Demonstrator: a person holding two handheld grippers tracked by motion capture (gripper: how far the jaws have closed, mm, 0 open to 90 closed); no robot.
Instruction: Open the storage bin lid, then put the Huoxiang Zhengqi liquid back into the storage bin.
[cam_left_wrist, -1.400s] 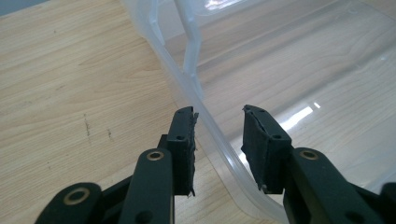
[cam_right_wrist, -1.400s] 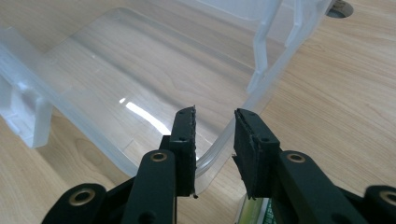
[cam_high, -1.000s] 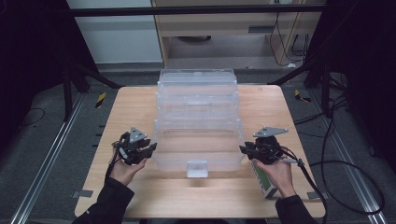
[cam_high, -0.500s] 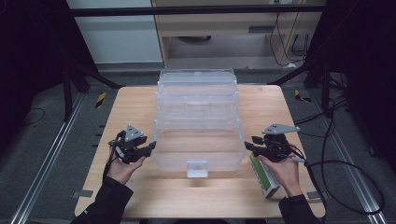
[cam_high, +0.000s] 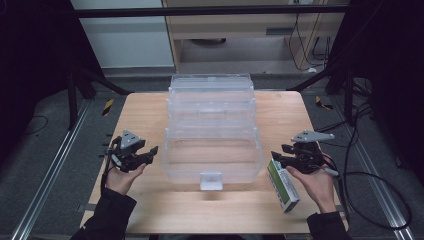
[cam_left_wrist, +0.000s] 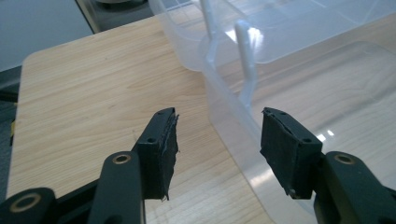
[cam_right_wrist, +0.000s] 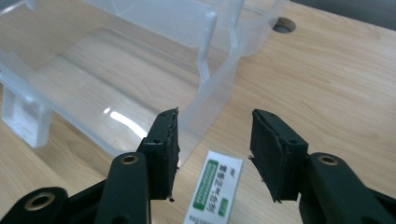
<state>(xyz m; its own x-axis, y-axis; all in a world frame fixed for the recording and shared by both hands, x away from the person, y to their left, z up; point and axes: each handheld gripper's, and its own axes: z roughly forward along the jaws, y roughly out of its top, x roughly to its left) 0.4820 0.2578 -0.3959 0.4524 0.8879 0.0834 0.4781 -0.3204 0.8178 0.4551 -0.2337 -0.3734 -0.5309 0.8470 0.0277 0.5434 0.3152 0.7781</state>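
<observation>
High view: clear tiered box (cam_high: 212, 145) sits mid-table.
Left gripper (cam_high: 150, 152): jaws just opening, spread, nothing between.
Right gripper (cam_high: 278, 154): jaws just opening, spread above green-white carton (cam_high: 283, 185).

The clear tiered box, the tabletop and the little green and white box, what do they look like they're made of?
Clear tiered box: likely rigid plastic, glossy; the wood shows through its walls and light glints off them. Tabletop: wood or a wood-look laminate, matte, with pale straight grain; which one is hard to say. Green and white box: probably printed cardboard, with sharp folded edges and a flat printed face.
</observation>
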